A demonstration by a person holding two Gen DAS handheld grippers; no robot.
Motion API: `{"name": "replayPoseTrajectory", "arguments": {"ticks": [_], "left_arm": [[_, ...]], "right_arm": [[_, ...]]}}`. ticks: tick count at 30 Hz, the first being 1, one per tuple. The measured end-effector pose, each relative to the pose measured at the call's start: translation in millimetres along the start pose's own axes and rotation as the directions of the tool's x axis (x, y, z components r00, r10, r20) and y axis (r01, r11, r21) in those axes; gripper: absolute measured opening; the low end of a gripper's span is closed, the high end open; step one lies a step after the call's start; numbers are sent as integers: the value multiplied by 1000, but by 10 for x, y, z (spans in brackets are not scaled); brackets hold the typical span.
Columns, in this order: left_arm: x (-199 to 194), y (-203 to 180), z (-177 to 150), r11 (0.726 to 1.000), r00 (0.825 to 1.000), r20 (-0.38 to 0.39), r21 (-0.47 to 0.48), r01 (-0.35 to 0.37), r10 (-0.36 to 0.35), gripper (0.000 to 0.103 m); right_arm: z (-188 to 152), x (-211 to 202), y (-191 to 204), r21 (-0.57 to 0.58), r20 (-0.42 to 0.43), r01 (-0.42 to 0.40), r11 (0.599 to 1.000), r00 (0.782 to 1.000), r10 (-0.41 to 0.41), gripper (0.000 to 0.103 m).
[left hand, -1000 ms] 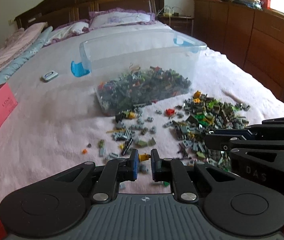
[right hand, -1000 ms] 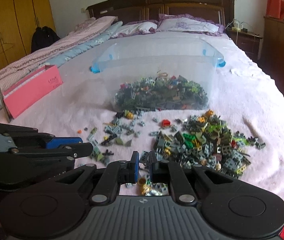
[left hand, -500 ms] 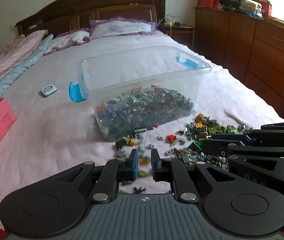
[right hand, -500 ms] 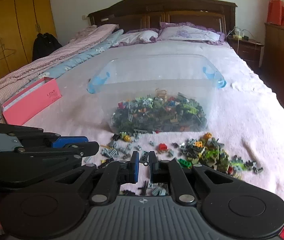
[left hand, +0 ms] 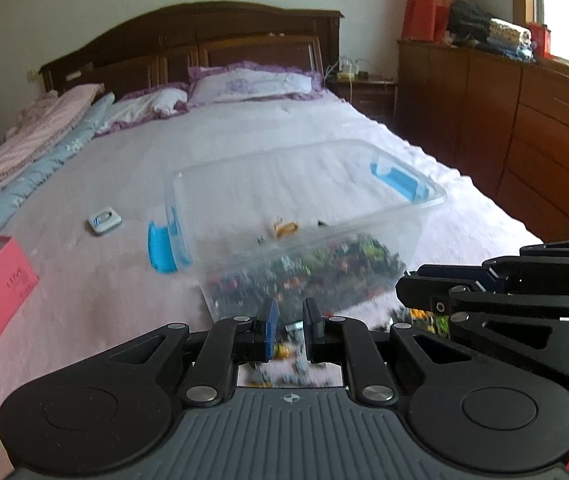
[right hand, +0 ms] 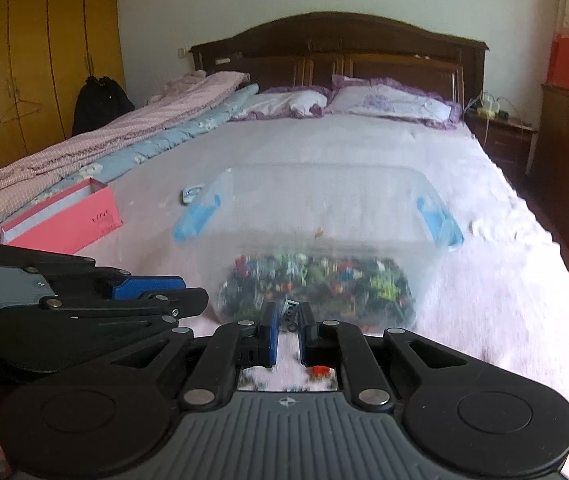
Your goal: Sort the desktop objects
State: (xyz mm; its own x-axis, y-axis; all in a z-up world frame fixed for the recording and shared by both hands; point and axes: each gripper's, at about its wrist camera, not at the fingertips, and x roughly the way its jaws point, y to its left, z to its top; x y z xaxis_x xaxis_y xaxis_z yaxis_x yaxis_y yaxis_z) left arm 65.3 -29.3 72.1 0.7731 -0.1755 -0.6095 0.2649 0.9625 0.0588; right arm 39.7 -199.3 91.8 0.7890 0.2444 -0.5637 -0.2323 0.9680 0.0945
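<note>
Risk entry: right gripper (right hand: 287, 326) is pinching a small grey brick (right hand: 290, 309), left gripper (left hand: 289, 326) nipping another grey piece (left hand: 293, 325), both nearing the clear bin (left hand: 424, 204) on the bed; shallow fingertip holds risking pieces slipping short onto the blanket (left hand: 96, 300).

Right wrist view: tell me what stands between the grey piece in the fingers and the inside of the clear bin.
Only the clear bin itself: its near wall. The grey piece, pinched in the right gripper, sits low before that wall. The top is open, so it likely must clear the rim.
</note>
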Motion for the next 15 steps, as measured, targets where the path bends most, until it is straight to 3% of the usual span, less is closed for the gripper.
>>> {"name": "replayPoseTrajectory", "arguments": {"ticks": [15], "left_arm": [[132, 50, 205, 1000, 999, 41, 6, -24, 24, 17]], "right_arm": [[330, 178, -93, -28, 47, 12, 1000, 999, -11, 11]]}}
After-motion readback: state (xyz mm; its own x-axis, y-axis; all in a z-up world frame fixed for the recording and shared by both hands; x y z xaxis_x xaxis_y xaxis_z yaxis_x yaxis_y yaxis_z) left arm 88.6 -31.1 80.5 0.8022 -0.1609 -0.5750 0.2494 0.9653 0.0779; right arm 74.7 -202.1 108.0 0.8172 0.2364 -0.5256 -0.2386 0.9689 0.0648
